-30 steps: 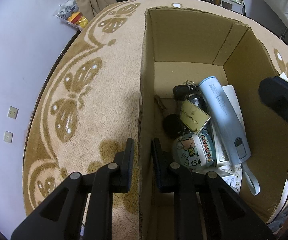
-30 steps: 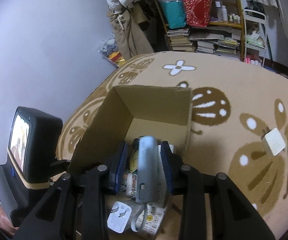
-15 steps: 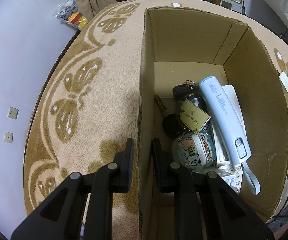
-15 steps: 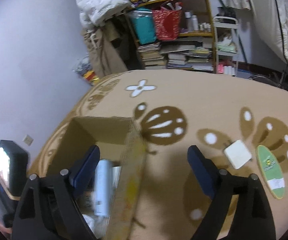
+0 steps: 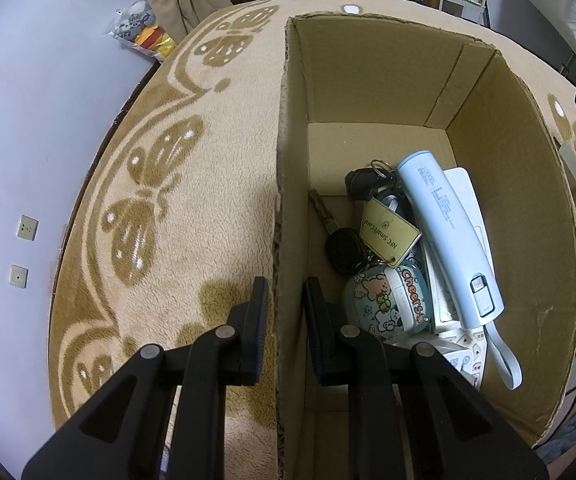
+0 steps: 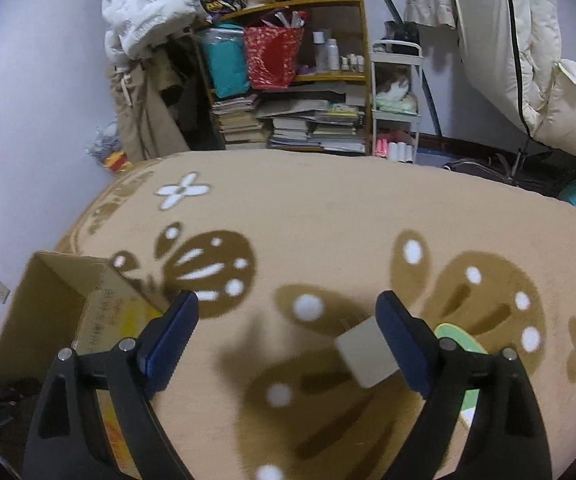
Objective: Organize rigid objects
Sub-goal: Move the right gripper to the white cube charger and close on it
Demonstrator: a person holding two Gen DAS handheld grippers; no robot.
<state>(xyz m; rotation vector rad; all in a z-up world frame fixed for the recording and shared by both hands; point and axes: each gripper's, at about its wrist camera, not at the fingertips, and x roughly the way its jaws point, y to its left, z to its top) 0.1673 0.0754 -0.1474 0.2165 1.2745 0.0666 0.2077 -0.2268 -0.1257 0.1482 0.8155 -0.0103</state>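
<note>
Two grippers are in view over a beige rug [image 6: 328,216] with brown butterfly and white flower patterns. The rug's far edge runs close under a cluttered shelf [image 6: 288,80] and stacked books; its left edge lies along a pale wall. The middle of the rug is bare and offers open room between the box and the loose items.

An open cardboard box [image 5: 508,208] stands near the rug's left edge. The left gripper [image 5: 282,312] is clamped on the box's left wall, one finger outside against the rug side, one inside. Inside the box, toward its near right corner, lie a pale blue power bank [image 5: 448,236] with a wrist loop, a white remote [image 5: 464,356] partly beneath it, a round cartoon case [image 5: 388,304], a yellow tag [image 5: 388,228] and a bunch of black keys [image 5: 344,248]. The far half of the box floor is bare.

The right gripper [image 6: 286,338] hovers over the rug right of the box, jaws wide apart and holding nothing. A small white square block [image 6: 362,354] lies on the rug just inside its right finger; whether they touch cannot be told. A green oval item [image 6: 460,340] lies just beyond, partly hidden by that finger.
</note>
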